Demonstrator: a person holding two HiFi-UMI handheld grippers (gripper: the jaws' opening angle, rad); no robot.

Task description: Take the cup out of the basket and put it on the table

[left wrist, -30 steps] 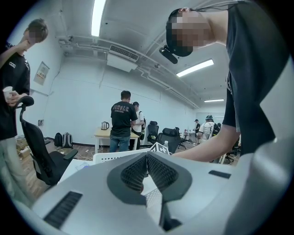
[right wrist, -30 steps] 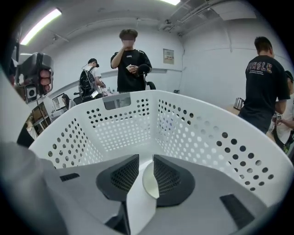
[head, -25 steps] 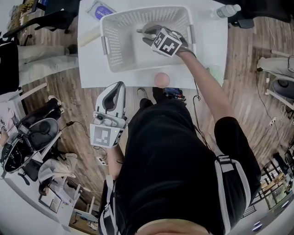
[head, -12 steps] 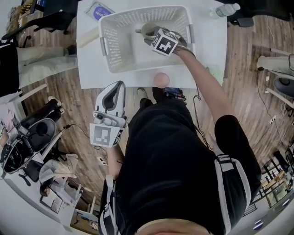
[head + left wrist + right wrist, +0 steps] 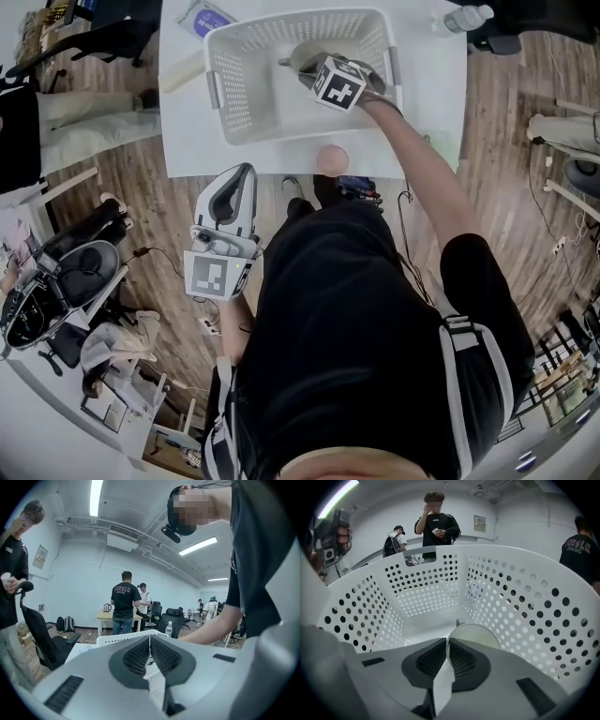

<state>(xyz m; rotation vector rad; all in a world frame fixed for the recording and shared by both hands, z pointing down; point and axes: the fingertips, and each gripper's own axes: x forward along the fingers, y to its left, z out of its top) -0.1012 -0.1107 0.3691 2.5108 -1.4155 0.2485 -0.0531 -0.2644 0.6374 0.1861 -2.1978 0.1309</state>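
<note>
A white perforated basket [image 5: 242, 108] stands on the white table [image 5: 186, 141]. Inside it, toward the far right, is a pale grey cup [image 5: 302, 56]. My right gripper [image 5: 310, 72] reaches down into the basket and is shut on the cup's rim. In the right gripper view the thin rim of the cup [image 5: 474, 636] runs between the closed pads [image 5: 461, 659], and the basket's walls [image 5: 417, 588] rise all round. My left gripper [image 5: 242, 180] hangs off the table's near edge, shut and holding nothing; its pads [image 5: 139, 656] meet.
A pink round object [image 5: 331, 159] sits at the table's near edge. A water bottle [image 5: 466, 19] stands at the far right corner and a blue packet [image 5: 204, 17] lies at the far left. Office chairs and people stand around the table.
The right gripper, shut on the cup, has shifted slightly toward the basket's far side. The left gripper has stayed where it was.
</note>
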